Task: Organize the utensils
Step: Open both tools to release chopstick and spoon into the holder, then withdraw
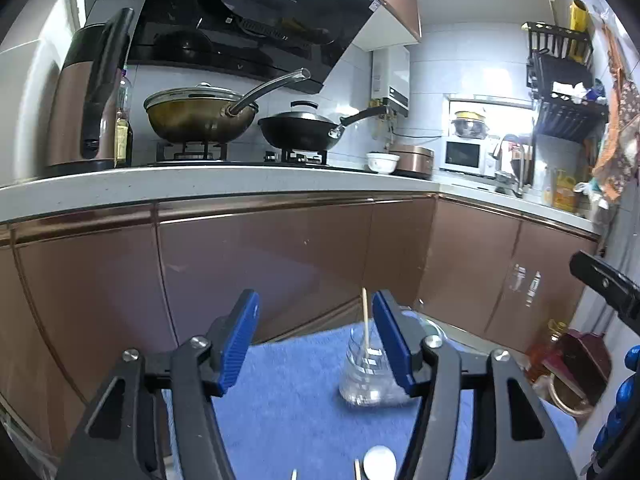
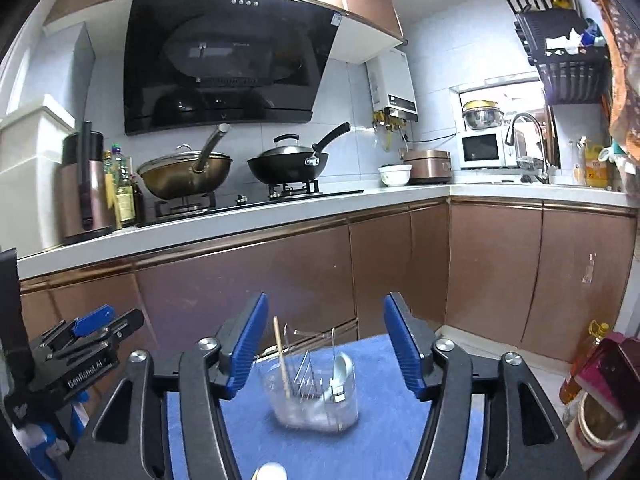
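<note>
Left gripper [image 1: 316, 336]: jaws spread wide, nothing between the blue pads. Right gripper [image 2: 326, 340]: likewise wide, holding nothing. Both are raised above a blue cloth [image 2: 384, 432].

On the cloth stands a clear container [image 2: 316, 396], blurred, holding a wooden chopstick [image 2: 281, 356] that leans upright, some metal utensils and a white spoon [image 2: 342, 366]. Another white spoon [image 1: 379, 462] lies at the near edge.

Behind: brown cabinets [image 2: 256, 280], white countertop [image 2: 224, 226], two lidded woks on the stove.
</note>
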The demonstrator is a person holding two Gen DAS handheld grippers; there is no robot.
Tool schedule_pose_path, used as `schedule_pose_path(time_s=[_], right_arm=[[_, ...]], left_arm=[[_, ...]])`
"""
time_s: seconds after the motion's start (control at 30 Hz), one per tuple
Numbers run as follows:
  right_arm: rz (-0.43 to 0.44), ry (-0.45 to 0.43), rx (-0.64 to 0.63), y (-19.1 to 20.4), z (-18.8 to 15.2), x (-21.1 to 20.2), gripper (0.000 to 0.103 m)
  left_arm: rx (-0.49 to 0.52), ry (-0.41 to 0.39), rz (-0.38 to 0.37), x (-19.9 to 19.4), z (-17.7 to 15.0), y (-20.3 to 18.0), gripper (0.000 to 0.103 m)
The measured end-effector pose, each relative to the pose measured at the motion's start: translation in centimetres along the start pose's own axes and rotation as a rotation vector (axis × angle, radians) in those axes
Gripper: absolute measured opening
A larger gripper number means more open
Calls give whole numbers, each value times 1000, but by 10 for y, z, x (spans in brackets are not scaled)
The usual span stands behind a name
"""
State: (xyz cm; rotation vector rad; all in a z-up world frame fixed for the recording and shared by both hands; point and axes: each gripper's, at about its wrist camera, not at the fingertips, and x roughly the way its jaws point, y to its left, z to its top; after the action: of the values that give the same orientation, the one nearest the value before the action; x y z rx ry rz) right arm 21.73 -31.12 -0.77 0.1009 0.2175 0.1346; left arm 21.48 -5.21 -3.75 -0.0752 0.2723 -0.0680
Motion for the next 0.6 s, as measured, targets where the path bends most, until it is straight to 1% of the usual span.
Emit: schedule_pose_path(time_s=[0.07,0.13,0.2,0.27,0.43,0.5,0.6], right_arm=[[-7,3,1,-1,-5,-23,66],[-11,7,3,-3,-7,-39,67],[-21,5,6,-5,-11,-60,68],[-24,4,20,-9,-14,-76,68],[-34,10,26,-10,-23,-109,73],[-19,13,35,-9,-28,-120,80],[-11,11,30,-2,-32,-133,82]], left_arm=[[-6,12,-16,-18,-2,7,59],[-13,37,-27,-31,-2,14,63],[-14,50,-35,-42,-2,19,63],[-8,49,-21,-56,-4,22,63],[2,24,20,-90,-11,22,63],[8,19,28,-99,-14,20,63],[35,8,50,-115,-19,14,63]])
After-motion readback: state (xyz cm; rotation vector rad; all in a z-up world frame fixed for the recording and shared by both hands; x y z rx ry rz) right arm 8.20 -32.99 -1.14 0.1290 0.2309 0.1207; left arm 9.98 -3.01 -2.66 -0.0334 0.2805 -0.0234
